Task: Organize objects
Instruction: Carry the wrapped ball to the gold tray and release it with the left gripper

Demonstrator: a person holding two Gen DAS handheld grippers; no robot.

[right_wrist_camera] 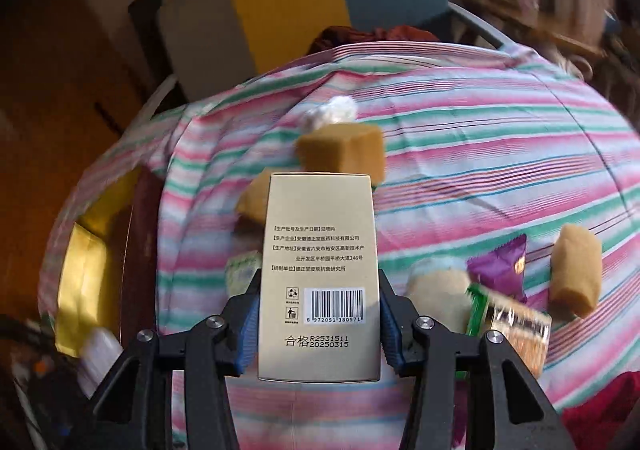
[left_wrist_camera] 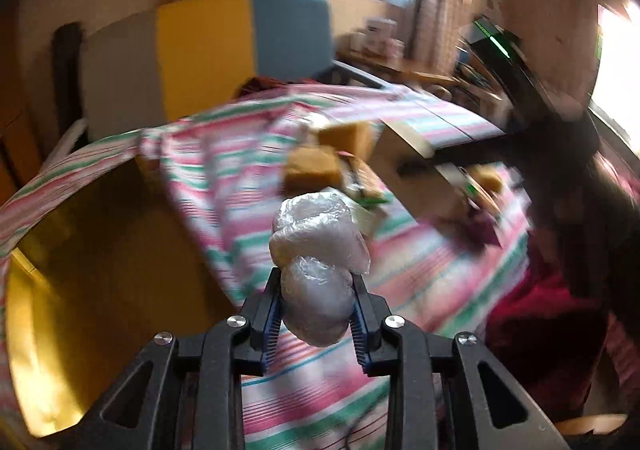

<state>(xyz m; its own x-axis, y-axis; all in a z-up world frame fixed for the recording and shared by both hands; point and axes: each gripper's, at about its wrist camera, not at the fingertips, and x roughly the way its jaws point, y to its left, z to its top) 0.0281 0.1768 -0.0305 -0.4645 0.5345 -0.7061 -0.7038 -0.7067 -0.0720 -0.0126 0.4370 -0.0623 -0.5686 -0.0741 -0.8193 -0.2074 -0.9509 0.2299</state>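
Observation:
My left gripper (left_wrist_camera: 316, 278) is shut on a crumpled clear plastic bundle (left_wrist_camera: 320, 242), held above the striped cloth (left_wrist_camera: 420, 270). My right gripper (right_wrist_camera: 319, 282) is shut on a tall beige box (right_wrist_camera: 318, 250) with a barcode and printed text. In the left wrist view that box (left_wrist_camera: 416, 169) shows at the right. Yellow sponge blocks (right_wrist_camera: 344, 151) (right_wrist_camera: 576, 270) lie on the cloth, with a purple packet (right_wrist_camera: 500, 266) and a green-edged snack packet (right_wrist_camera: 516, 326) between them. Behind the far block lies a white crumpled wad (right_wrist_camera: 332, 111).
The pink, green and white striped cloth (right_wrist_camera: 480, 129) covers the whole work surface and drops off at its left edge. A chair with grey, yellow and blue panels (left_wrist_camera: 200, 57) stands behind. A red cloth (left_wrist_camera: 540, 310) lies at the right. Cluttered shelves (left_wrist_camera: 380, 37) are at the back.

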